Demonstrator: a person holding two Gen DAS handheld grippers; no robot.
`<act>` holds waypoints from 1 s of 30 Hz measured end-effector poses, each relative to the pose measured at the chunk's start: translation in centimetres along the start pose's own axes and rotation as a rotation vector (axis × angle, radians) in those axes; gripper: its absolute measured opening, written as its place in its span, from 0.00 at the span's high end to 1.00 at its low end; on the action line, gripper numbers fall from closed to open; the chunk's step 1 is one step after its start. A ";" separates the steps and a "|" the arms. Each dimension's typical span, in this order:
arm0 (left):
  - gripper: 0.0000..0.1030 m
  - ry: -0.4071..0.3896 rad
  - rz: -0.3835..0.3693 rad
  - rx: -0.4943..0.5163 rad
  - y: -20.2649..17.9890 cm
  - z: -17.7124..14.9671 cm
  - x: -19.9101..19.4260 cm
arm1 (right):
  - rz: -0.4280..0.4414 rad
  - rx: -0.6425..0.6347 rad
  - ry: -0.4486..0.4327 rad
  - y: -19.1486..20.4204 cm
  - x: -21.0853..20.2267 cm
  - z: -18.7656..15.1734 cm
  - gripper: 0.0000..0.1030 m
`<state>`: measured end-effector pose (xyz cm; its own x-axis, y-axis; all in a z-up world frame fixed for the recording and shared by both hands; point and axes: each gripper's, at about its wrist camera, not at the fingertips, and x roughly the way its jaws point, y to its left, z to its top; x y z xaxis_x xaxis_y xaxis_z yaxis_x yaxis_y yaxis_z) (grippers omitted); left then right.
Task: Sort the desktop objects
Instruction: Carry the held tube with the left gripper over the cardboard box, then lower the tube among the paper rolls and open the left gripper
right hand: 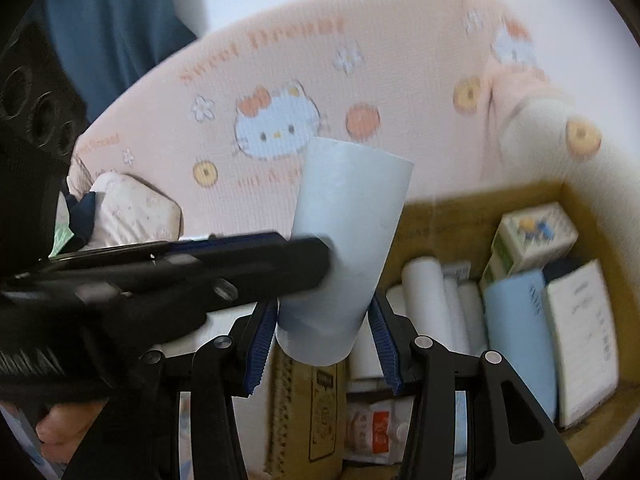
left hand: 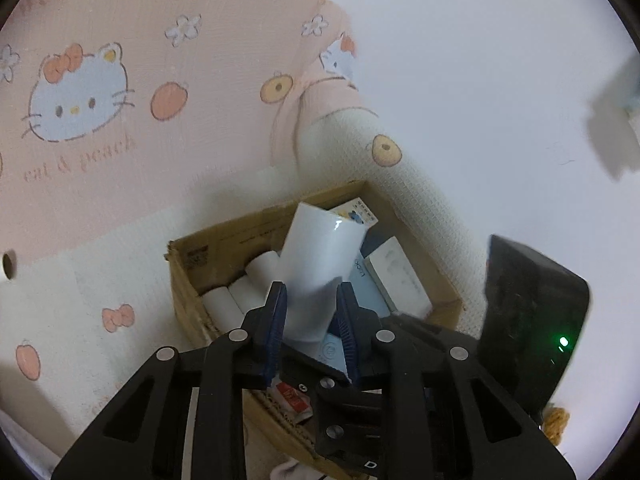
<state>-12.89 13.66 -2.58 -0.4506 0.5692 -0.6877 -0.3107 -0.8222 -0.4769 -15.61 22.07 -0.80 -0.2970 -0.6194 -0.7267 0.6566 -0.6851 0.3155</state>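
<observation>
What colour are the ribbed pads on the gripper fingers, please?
Dark blue pads, on black fingers; clearest in the right wrist view.

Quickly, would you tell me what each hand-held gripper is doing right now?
Left hand-held gripper: shut on the white roll.
Right hand-held gripper: shut on the same white roll.

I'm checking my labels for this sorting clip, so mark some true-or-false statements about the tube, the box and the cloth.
1. The pale tube sits between the right gripper's fingers. True.
2. The cardboard box is empty. False: it holds white rolls and cartons.
3. Only one gripper is at the tube. False: the left gripper has it between its fingers too.
4. The cloth behind is pink with a cat print. True.
</observation>
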 end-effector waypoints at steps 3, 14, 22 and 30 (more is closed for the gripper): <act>0.72 0.057 0.038 0.029 -0.5 0.2 1.5 | 0.042 0.063 0.040 -1.6 0.9 -0.1 0.58; 0.80 0.246 0.078 0.057 -0.8 0.0 6.8 | 0.010 0.097 0.227 -3.7 4.7 0.3 0.61; 0.80 0.282 0.093 0.016 1.3 0.5 6.4 | -0.046 0.066 0.351 -3.8 7.1 -0.8 0.62; 0.80 0.349 0.177 0.097 0.6 1.0 7.8 | -0.079 0.102 0.382 -4.4 7.9 -0.6 0.62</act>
<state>-17.45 17.64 -7.64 -0.1986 0.3711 -0.9071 -0.3391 -0.8944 -0.2917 -20.42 20.47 -8.32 -0.0523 -0.3893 -0.9196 0.5645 -0.7712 0.2944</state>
